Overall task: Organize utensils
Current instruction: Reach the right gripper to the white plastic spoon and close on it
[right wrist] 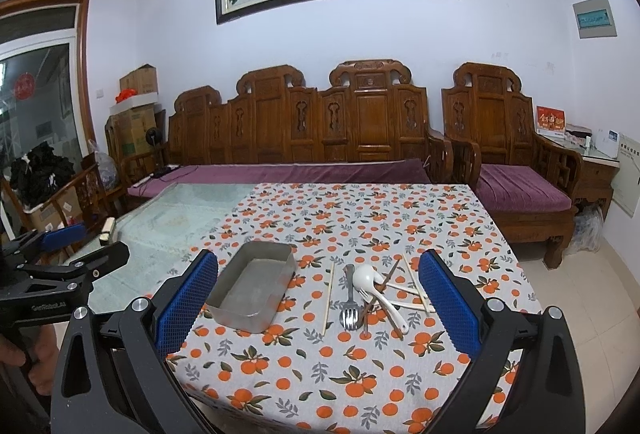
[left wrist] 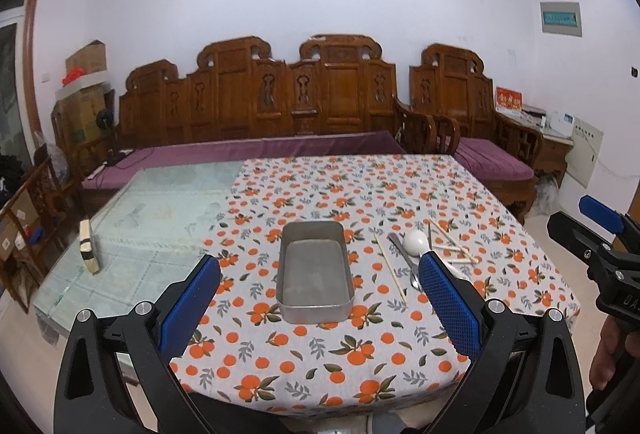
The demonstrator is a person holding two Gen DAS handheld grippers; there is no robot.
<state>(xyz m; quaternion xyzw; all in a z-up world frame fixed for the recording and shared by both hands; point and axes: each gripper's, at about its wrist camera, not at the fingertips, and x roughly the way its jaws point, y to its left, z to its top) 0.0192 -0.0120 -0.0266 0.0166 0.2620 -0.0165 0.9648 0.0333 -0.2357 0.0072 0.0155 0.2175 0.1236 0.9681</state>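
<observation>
An empty metal tray (left wrist: 316, 308) (right wrist: 224, 308) sits on the orange-print tablecloth. Right of it lies a heap of utensils: a white ceramic spoon (left wrist: 416, 243) (right wrist: 366, 276), a metal fork (right wrist: 349, 304) (left wrist: 404, 260), a lone light chopstick (left wrist: 390, 268) (right wrist: 329, 296), dark brown chopsticks (right wrist: 374, 300) and more light chopsticks (left wrist: 454, 240) (right wrist: 416, 284). My left gripper (left wrist: 320, 274) is open and empty, above the table's near edge, facing the tray. My right gripper (right wrist: 318, 274) is open and empty, facing the utensils.
The tablecloth (left wrist: 360, 190) (right wrist: 360, 210) covers the table's right part; bare glass (left wrist: 160, 210) shows on the left, with a small block (left wrist: 89, 252) on it. A carved wooden sofa (left wrist: 280, 102) stands behind the table. The other gripper shows at each view's edge (left wrist: 600, 250) (right wrist: 60, 266).
</observation>
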